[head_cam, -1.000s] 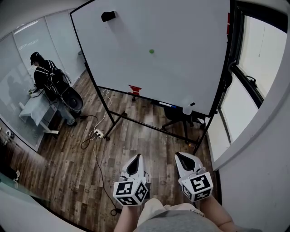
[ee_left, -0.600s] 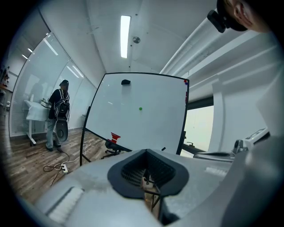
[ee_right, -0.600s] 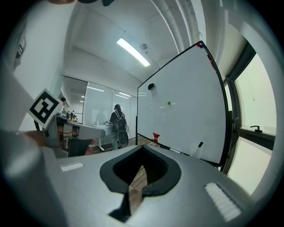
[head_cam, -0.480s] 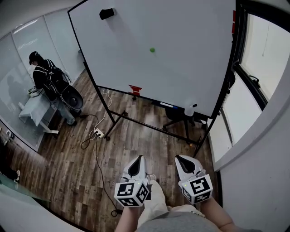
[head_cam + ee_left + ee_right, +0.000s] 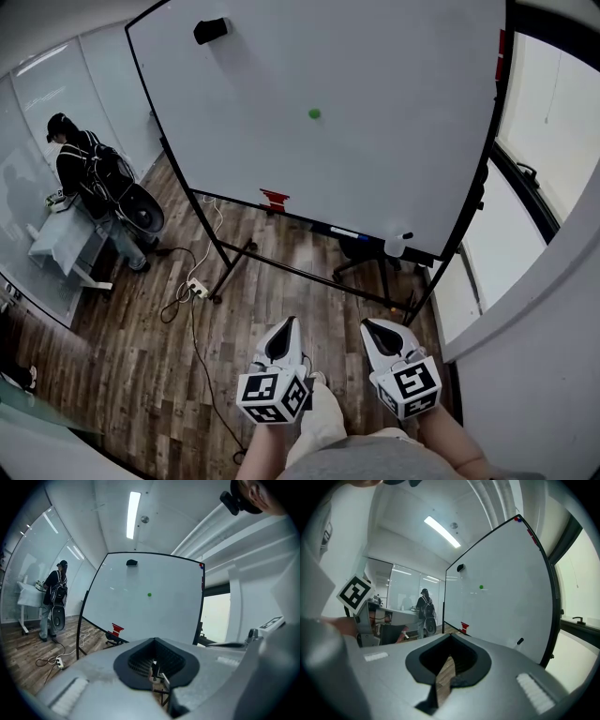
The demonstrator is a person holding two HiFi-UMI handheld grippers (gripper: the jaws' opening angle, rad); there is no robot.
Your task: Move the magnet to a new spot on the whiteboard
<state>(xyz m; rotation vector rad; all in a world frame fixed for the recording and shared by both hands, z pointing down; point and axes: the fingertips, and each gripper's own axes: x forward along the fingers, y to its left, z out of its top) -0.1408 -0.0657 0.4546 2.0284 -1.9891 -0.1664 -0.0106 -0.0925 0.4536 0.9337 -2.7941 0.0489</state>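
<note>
Ahead, the green magnet [image 5: 314, 113] sits midway up the whiteboard [image 5: 394, 150], standing on wooden floor [image 5: 272, 291] by a window [image 5: 548, 103]; left hand-held gripper [image 5: 287, 324] and right hand-held gripper [image 5: 369, 324] hang clenched, empty, well apart from it.

I count one whiteboard [image 5: 394, 159], one green magnet [image 5: 314, 113], one black eraser [image 5: 210, 30], one bottle [image 5: 397, 245] and one person [image 5: 82, 169].

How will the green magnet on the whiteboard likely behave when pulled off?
The green magnet looks small and round, so probably light and rigid. It clings to the upright whiteboard unaided, so it may resist, then release suddenly; sliding it could be easier.
</note>
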